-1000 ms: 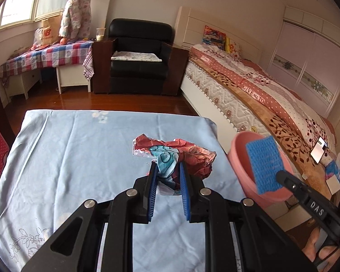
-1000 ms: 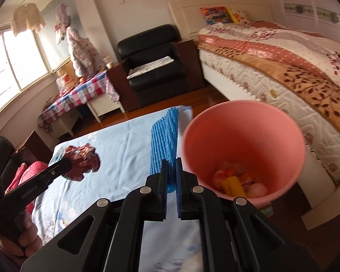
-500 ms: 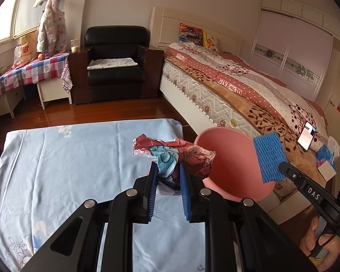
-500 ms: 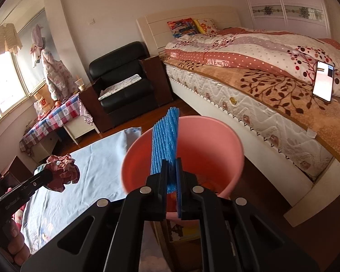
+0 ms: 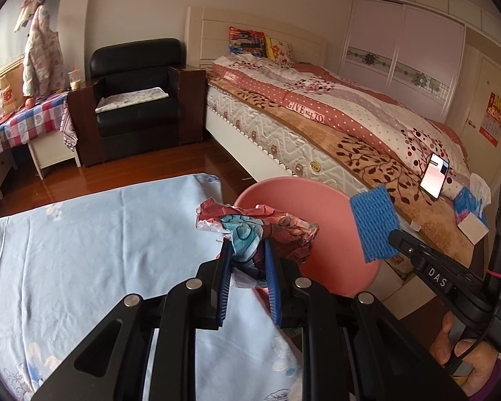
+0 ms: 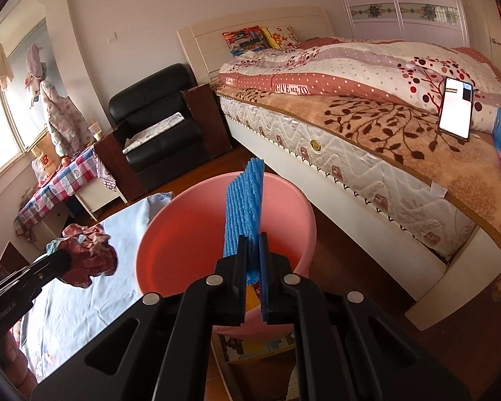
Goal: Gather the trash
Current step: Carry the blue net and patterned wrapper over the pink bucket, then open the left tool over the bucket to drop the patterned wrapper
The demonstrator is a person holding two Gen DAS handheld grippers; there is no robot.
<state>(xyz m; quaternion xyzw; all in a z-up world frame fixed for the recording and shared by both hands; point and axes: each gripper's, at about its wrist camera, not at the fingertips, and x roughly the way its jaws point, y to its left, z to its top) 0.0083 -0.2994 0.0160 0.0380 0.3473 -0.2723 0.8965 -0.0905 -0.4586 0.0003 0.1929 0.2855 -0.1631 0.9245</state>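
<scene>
The left gripper (image 5: 246, 260) is pinching a crumpled wrapper (image 5: 250, 230), red with a teal patch; its blue pads are hiding the wrapper's lower part, and any print on it is too creased to read. The right gripper (image 6: 252, 260) is pressing its jaws together on a flat blue mesh pad (image 6: 243, 200), which is standing on edge in the right wrist view and covering the middle of the pink bin (image 6: 183, 234). The bin's base is cut off behind the gripper bodies in both views, and only a sliver of yellow and blue is showing inside it, too little to identify. A hand (image 5: 464, 347) is showing at the lower right of the left view, mostly cut off by the frame.

Compared with a second ago, the wrapper is now hanging at the table's edge (image 5: 83, 234) in front of the bin's near rim rather than over the middle of the blue cloth. The mesh pad has moved from above the table to above the bin's mouth. Both grips are looking unchanged. The bed (image 6: 367, 140) is filling more of each view than before.

Readable writing: "DAS" on the right gripper's arm in the left view, "GenRobot.AI" on the left gripper's arm in the right view, and "GIVE ALL TO" on the bedcover. A lit phone (image 6: 456, 108) is leaning on the bed; its screen text is too small to read.
</scene>
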